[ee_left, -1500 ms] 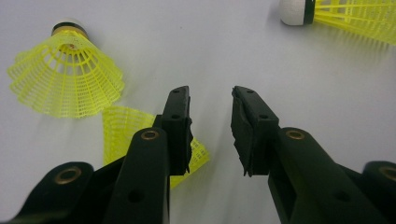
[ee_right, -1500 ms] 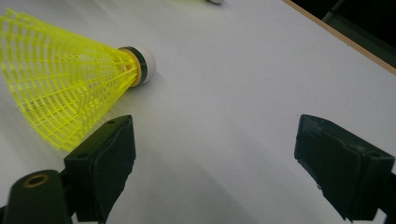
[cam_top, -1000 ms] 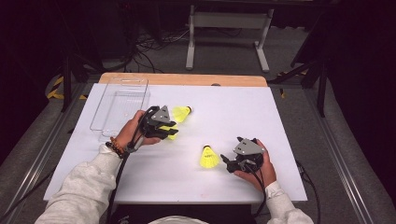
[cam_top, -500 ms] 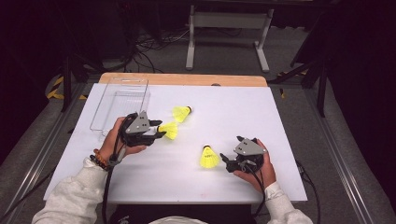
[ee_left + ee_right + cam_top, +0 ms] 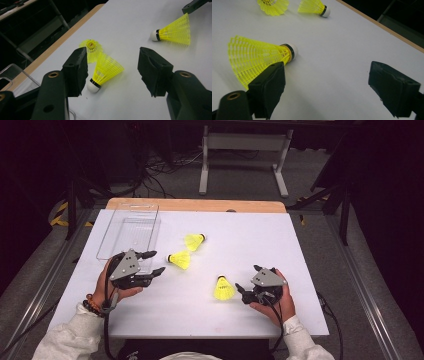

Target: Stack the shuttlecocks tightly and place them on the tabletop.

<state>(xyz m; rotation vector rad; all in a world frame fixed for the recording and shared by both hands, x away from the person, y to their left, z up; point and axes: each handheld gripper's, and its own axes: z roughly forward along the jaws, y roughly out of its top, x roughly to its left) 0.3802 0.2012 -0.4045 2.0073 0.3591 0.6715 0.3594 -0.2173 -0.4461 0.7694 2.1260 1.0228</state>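
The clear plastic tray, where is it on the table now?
In the high view, the clear tray lies at the table's far left corner, just beyond the open left gripper and left of the shuttlecocks.

Overhead camera faces forward; gripper cameras skim the shared table (image 5: 310,245)

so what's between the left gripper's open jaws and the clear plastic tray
Nothing: in the high view the left gripper sits right beside the clear plastic tray, bare white table between.

Three yellow shuttlecocks (image 5: 194,241) (image 5: 179,260) (image 5: 224,288) are counted at centre frame; one clear tray (image 5: 131,227) is seen upper left; two grippers (image 5: 156,263) (image 5: 245,284).
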